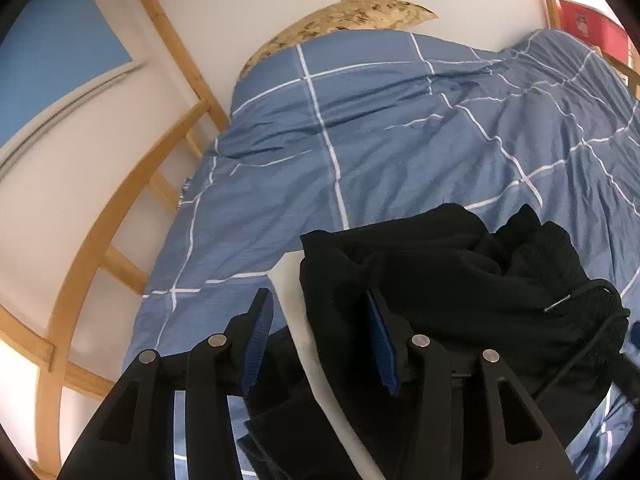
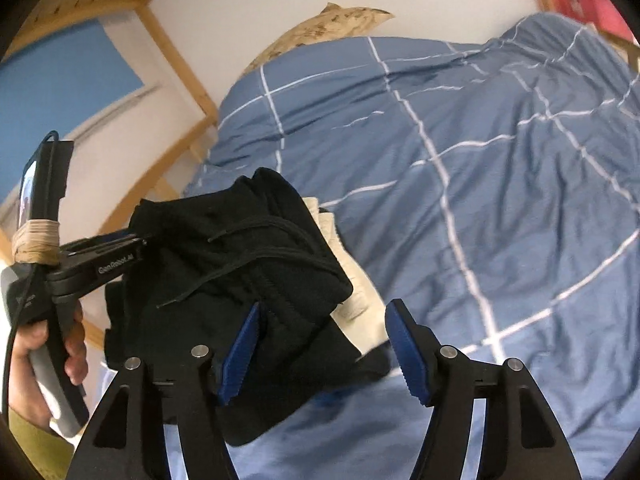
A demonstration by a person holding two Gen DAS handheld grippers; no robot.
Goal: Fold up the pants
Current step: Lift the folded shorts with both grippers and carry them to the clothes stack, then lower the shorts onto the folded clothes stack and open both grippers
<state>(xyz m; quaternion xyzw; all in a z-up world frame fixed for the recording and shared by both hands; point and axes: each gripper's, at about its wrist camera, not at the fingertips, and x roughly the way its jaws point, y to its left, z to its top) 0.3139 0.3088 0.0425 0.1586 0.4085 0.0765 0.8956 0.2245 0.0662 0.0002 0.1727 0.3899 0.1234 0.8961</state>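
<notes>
The black pants (image 1: 460, 280) with a cream-white side stripe (image 1: 296, 312) and a drawstring are bunched and lifted above the blue bed cover. My left gripper (image 1: 320, 344) has its jaws apart, with pants fabric and the stripe lying between them. From the right wrist view the left gripper (image 2: 120, 248) reaches into the pants (image 2: 240, 264) from the left, held by a hand. My right gripper (image 2: 320, 348) is open; the pants' lower edge hangs between its fingers without being pinched.
A blue duvet (image 1: 380, 140) with white grid lines covers the bed. A tan patterned pillow (image 1: 340, 20) lies at its head against the white wall. A wooden bed frame (image 1: 100, 240) runs along the left. A red box (image 1: 588, 24) sits at the far right.
</notes>
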